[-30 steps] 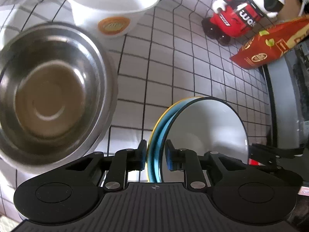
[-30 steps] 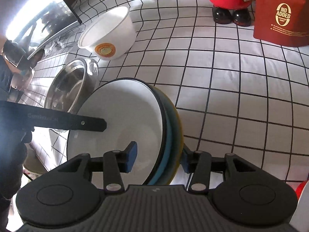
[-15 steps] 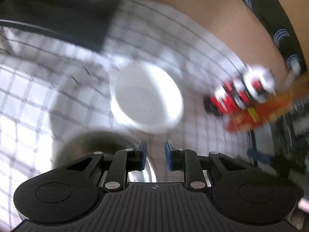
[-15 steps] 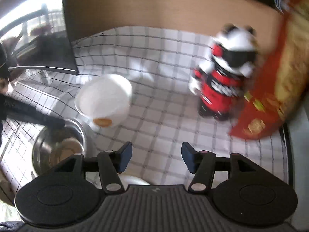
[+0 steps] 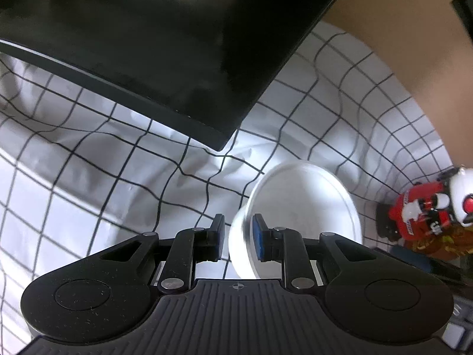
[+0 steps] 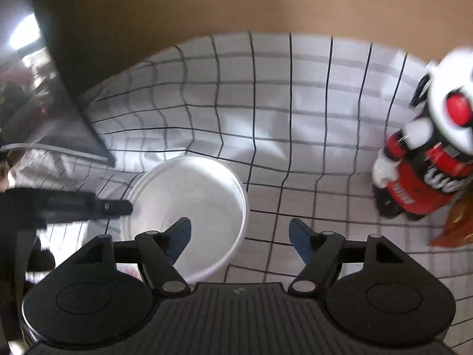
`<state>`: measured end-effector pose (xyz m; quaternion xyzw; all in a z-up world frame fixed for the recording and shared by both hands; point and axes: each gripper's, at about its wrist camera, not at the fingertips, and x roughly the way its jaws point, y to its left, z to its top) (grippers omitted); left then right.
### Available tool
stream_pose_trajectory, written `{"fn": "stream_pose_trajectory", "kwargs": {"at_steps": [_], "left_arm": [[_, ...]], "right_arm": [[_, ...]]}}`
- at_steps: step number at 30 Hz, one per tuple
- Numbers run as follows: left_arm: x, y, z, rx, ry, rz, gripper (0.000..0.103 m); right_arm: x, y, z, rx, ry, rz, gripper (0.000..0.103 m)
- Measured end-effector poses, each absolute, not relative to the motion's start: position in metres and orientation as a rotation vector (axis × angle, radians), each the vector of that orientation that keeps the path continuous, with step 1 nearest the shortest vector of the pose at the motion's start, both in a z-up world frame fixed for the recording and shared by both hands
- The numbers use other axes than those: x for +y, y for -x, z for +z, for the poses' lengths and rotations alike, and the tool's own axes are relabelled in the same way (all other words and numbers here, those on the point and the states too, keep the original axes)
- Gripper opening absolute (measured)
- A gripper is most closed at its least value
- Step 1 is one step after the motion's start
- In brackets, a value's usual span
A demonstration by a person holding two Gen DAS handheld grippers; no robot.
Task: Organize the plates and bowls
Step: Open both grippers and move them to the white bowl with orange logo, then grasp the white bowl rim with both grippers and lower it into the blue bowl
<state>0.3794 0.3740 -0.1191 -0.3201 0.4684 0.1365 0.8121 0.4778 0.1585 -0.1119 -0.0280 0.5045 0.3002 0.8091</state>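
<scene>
The white bowl (image 5: 298,219) stands on the checked cloth (image 5: 88,183), and the left claw (image 5: 238,238) straddles its near rim: one blue pad inside the wall, the other outside, with a gap showing on the outer side, so the claw is narrowly parted and not yet pinching. In the right wrist view the bowl (image 6: 189,207) sits at about 10 o'clock from the right claw (image 6: 239,233), which is spread wide with nothing between its pads; the left claw's black finger (image 6: 97,207) reaches the bowl's rim at 9 o'clock.

The cloth is white with a black grid, wrinkled behind the bowl, and runs up to a tan wall (image 6: 236,0). A dark flat screen (image 5: 147,44) stands over the cloth at 11 o'clock of the bowl. A red, white and black toy figure (image 6: 425,159) stands at 3 o'clock, with an orange snack bag (image 6: 455,222) just beside it.

A second ago both claws were at the stacked plates, the left one closed on their rim; the plates are now out of view.
</scene>
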Motion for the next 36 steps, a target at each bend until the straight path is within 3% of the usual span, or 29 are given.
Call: {"fn": "stream_pose_trajectory", "kwargs": {"at_steps": [2,4,6,7,20,36], "left_arm": [[0.374,-0.385,-0.126,1.006,0.691,0.289,0.023],[0.373,-0.391,-0.133,1.016,0.702,0.263,0.023],[0.369,-0.394,-0.137,1.031,0.712,0.231,0.023],[0.366,-0.394,-0.136,1.028,0.712,0.220,0.023],[0.250,-0.395,-0.118,1.062,0.740,0.017,0.022],[0.187,-0.415,-0.165,1.202,0.634,0.029,0.022]], "right_arm": [[0.168,-0.490,-0.131,1.131,0.038,0.630,0.070],[0.179,-0.497,-0.148,1.172,0.078,0.624,0.053],[0.181,-0.502,-0.158,1.204,0.107,0.629,0.021],[0.177,-0.502,-0.159,1.213,0.094,0.643,0.017],[0.040,-0.480,-0.122,1.115,0.022,0.584,0.017],[-0.025,-0.485,-0.191,1.250,-0.152,0.549,0.019]]}}
